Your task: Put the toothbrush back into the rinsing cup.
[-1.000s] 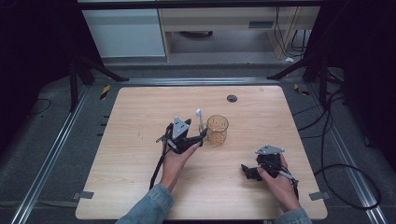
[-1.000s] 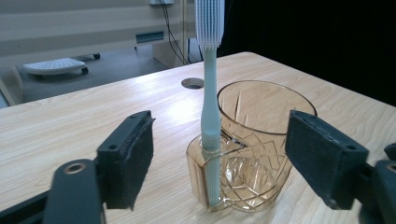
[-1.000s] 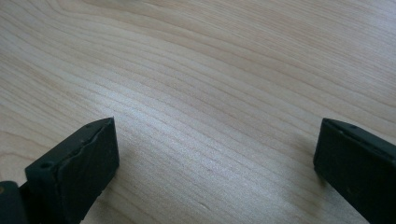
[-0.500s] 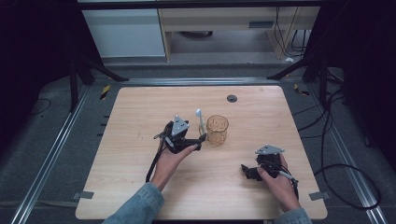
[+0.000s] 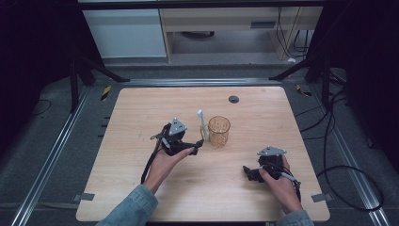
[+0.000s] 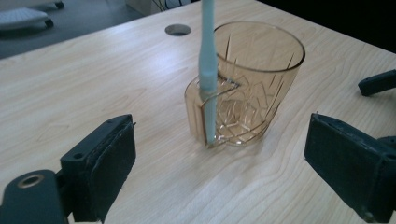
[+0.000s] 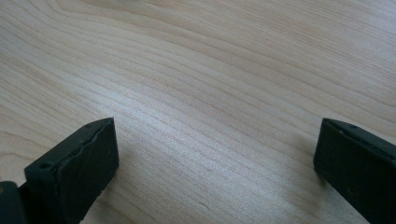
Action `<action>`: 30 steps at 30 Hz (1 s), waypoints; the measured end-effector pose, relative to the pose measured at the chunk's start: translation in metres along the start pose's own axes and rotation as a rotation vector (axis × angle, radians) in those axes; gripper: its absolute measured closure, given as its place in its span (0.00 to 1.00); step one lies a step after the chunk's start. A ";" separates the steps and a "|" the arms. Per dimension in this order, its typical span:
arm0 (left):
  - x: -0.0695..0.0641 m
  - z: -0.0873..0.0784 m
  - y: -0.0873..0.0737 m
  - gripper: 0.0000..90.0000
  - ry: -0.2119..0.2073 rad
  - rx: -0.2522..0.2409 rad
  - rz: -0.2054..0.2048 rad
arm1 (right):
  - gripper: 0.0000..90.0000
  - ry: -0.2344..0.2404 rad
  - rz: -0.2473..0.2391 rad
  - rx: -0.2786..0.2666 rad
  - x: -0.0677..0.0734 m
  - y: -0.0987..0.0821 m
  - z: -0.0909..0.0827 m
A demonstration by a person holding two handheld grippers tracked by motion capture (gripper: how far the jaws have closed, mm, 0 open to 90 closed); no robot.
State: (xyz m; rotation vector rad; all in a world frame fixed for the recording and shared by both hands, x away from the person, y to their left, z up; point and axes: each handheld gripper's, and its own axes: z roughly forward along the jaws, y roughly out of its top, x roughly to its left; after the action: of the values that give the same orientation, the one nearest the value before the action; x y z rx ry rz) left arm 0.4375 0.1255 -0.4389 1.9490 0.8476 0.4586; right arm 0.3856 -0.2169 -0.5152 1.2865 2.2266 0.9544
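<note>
Light wood desk (image 5: 141,108), amber cut-glass cup (image 5: 219,131) standing upright near its middle, a pale blue toothbrush (image 5: 203,124) propped upright against the cup's outer left side — bristle head up in the high view. In the left gripper view the toothbrush handle (image 6: 208,70) runs down the near wall of the cup (image 6: 261,88) and its tip touches the desk (image 6: 93,84) at the cup's base. Left claw (image 5: 195,147) sits just left of the cup, jaws spread wide, nothing between them; in its own view both black jaws are well apart with cup and brush ahead in the gap, not touched. Right claw (image 5: 248,173) is low on the desk toward the front right, well apart from the cup, held by the person's right hand (image 5: 281,184) — jaws wide open over bare wood, gripping nothing. A round dark grommet hole (image 5: 234,99) sits near the desk's far edge.
</note>
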 end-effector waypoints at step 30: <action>0.062 -0.053 -0.028 0.08 0.093 0.292 0.077 | 0.00 0.001 0.001 0.000 0.000 0.000 0.000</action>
State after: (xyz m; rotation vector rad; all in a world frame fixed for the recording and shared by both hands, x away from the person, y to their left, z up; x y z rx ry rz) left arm 0.4376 0.2119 -0.4380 2.2482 0.9434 0.4959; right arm 0.3856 -0.2169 -0.5152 1.2871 2.2269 0.9549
